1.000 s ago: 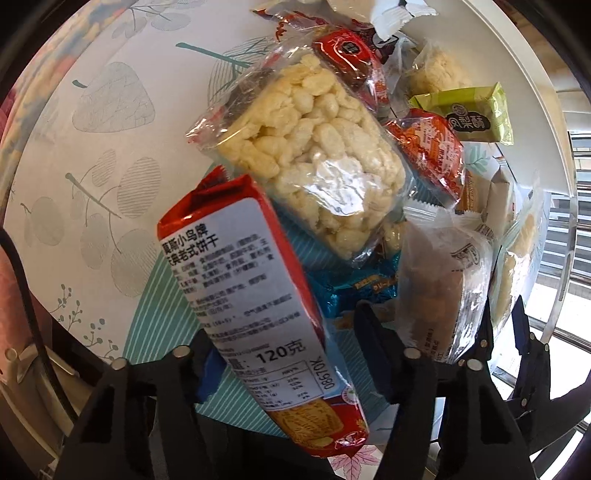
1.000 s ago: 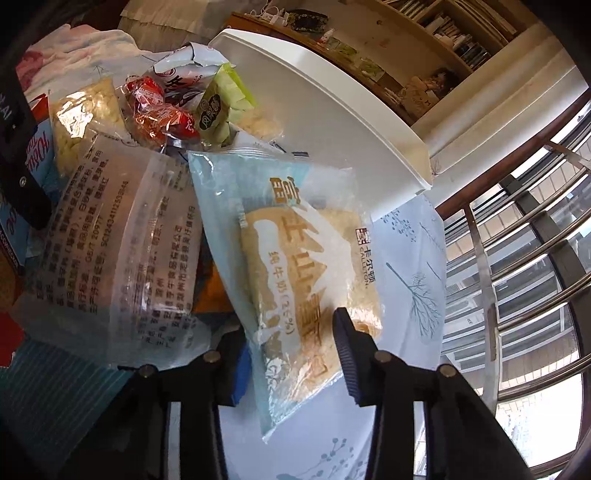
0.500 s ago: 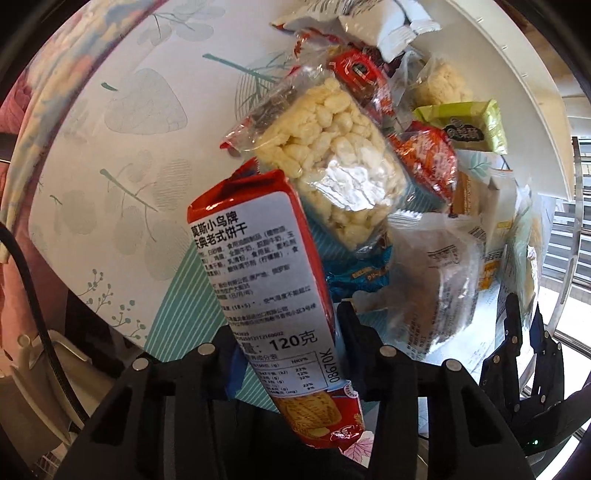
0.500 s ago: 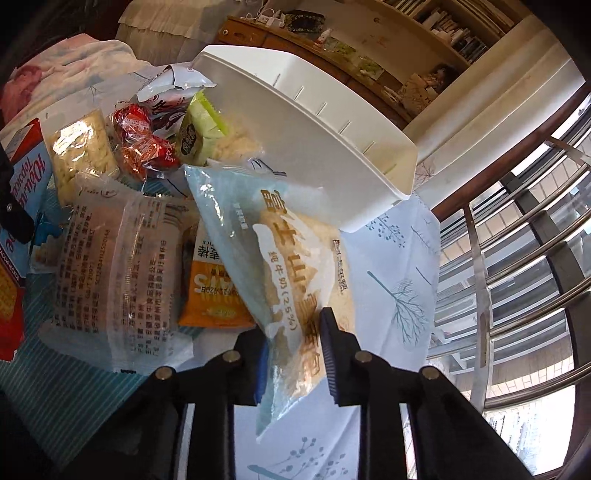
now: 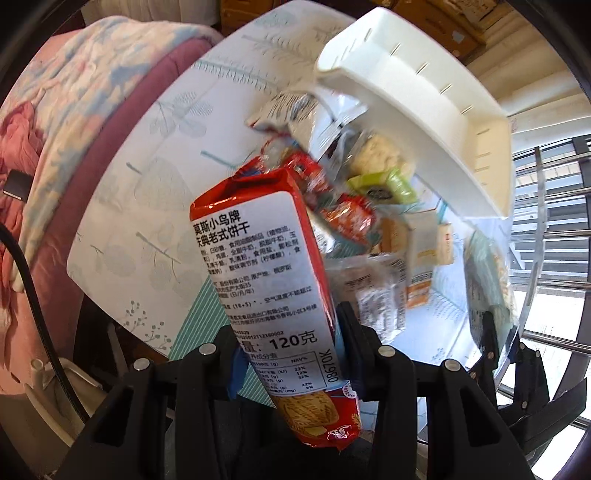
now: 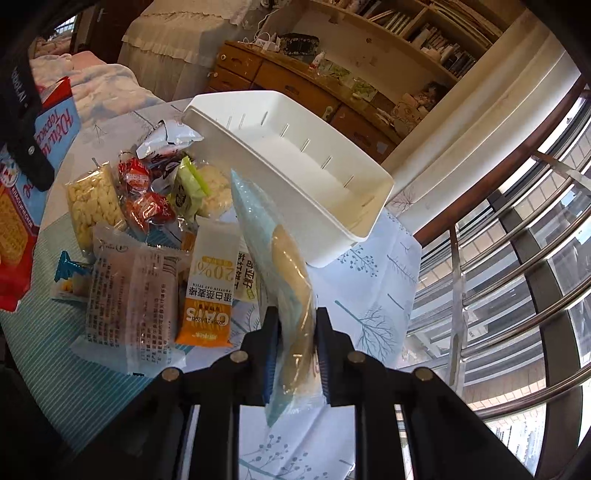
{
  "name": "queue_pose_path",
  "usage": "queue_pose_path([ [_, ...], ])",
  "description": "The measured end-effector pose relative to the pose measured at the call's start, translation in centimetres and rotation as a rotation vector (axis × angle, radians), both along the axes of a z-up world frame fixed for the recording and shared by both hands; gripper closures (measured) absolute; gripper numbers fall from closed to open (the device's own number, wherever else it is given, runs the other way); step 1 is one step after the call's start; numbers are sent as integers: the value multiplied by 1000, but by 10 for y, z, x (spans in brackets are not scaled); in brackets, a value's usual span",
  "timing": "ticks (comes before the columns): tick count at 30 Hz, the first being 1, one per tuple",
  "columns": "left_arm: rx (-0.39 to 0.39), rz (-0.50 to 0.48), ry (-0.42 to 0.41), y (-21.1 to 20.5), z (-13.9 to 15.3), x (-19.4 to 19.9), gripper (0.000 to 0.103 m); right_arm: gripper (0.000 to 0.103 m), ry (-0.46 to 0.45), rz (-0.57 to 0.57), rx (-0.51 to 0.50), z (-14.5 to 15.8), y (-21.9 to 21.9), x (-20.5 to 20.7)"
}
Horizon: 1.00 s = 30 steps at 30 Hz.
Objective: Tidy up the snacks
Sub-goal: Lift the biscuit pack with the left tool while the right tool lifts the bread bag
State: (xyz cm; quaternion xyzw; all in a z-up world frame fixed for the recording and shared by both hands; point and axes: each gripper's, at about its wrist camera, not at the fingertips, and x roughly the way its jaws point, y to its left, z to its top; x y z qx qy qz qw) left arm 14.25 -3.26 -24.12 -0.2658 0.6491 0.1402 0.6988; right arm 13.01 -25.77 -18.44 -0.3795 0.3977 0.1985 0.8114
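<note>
- Ahead of your right gripper stand a wooden dresser and bookshelves.
- To its right, sunlit window bars.
- Left of your left gripper lies a pink blanket.
- Below, a leaf-print tablecloth.

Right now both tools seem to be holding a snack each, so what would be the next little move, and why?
Probably carry the blue packet, pinched in the right tool, over the white basket and let go. The basket looks empty and sits just beyond it, while the left tool holds the red biscuit pack clear of the pile.
</note>
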Motion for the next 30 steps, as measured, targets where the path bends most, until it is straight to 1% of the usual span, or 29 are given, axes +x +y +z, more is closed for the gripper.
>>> queue_pose_path([
  [1,2,-6,-15,7,14,-10,61,84,-7,9,3,5,0,-1],
  [2,6,-11,-29,4,18,-7,61,84,-14,15,6,9,1,-1],
  [5,19,-36,-76,2,49,-17,61,84,-40,32,31,26,2,-2],
  [8,37,-66,-123,-2,67,-12,61,84,-72,50,56,40,4,0],
  [12,74,-110,-175,-10,90,3,61,84,-102,66,94,56,10,8],
  [16,73,-135,-213,-15,113,21,61,84,-130,72,139,72,16,22],
  [20,108,-175,-267,-22,135,45,61,84,-154,62,181,84,20,42],
  [26,119,-200,-327,-22,151,84,61,84,-178,41,224,91,27,72],
  [30,125,-217,-371,-24,155,109,61,84,-176,9,263,91,29,95],
])
